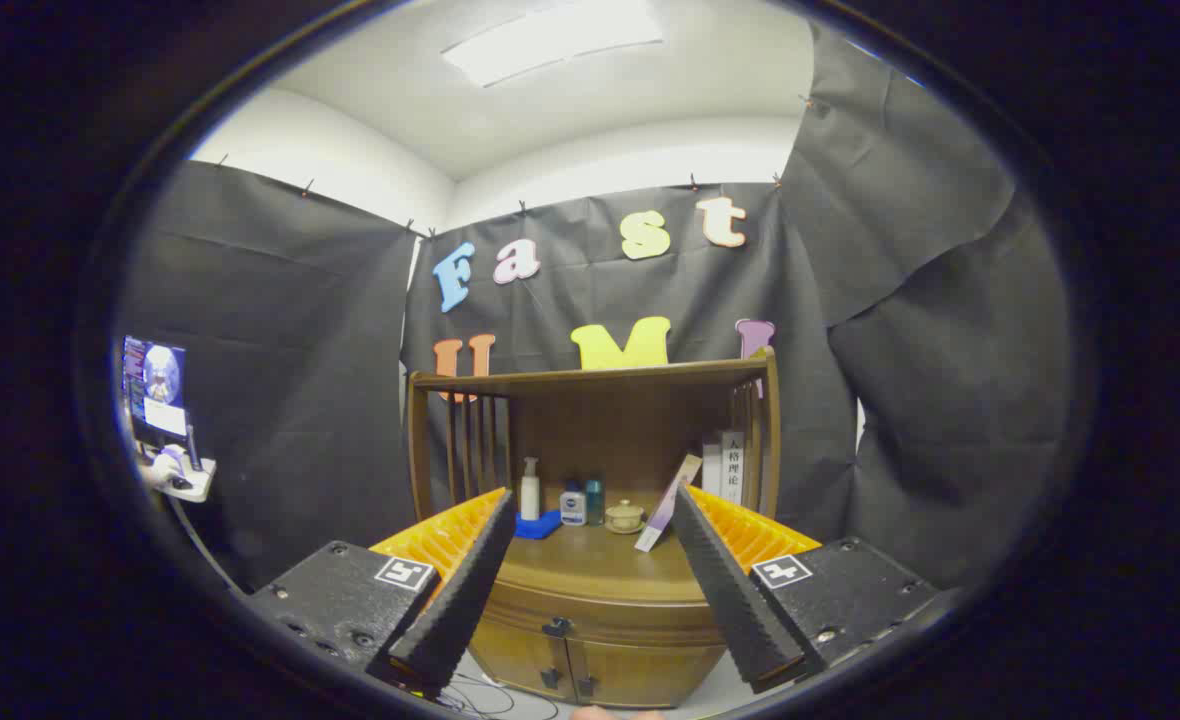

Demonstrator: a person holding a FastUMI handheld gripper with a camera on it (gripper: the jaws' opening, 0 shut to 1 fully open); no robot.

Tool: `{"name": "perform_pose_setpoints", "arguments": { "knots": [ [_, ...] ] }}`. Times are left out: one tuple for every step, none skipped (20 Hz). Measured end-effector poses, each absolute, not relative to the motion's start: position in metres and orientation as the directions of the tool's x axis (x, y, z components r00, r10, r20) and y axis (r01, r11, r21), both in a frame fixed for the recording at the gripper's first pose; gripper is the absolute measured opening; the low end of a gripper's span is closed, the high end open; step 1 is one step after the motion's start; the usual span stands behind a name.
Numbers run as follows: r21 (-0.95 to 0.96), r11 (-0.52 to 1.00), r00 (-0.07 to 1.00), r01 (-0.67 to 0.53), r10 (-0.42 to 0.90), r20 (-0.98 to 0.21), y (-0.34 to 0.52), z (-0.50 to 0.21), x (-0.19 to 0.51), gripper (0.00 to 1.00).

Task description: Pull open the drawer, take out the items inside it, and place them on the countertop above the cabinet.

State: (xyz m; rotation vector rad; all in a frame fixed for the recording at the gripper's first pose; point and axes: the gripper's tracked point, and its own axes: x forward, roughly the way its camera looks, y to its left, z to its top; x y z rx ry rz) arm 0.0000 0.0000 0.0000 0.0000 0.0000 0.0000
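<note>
Drawer (600, 612) closed beyond the gripper (590, 545), jaws apart, empty.

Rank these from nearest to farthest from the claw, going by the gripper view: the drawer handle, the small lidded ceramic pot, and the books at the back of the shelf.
The claw is open, holding nothing.
1. Dark metal drawer handle on the wooden cabinet front, low between the fingers.
2. Small lidded ceramic pot, mid-countertop, beyond the fingertips.
3. Upright white books, back right of the shelf.
</note>
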Motion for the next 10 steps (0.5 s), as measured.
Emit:
{"name": "perform_pose_setpoints", "arguments": {
  "knots": [
    [-0.001,1.000,1.000,-0.002,0.002,0.002,0.001,0.000,0.000,1.00],
    [0.002,1.000,1.000,0.001,-0.001,0.002,0.001,0.001,0.000,1.00],
    [0.006,1.000,1.000,-0.003,0.003,0.003,0.002,0.001,0.000,1.00],
    [0.012,1.000,1.000,0.000,0.000,0.002,0.002,0.002,0.001,1.00],
    [0.018,1.000,1.000,-0.001,0.001,0.001,0.000,0.001,0.003,1.00],
    [0.021,1.000,1.000,-0.001,0.001,0.005,0.000,0.002,0.005,1.00],
    [0.023,1.000,1.000,0.002,-0.003,0.007,0.000,0.003,0.007,1.00],
    [0.024,1.000,1.000,0.001,-0.001,0.007,0.001,0.002,0.009,1.00],
    [0.027,1.000,1.000,0.001,-0.001,0.006,0.001,-0.001,0.011,1.00],
    [0.031,1.000,1.000,-0.003,0.003,0.004,0.002,-0.003,0.014,1.00]
  ]
}}
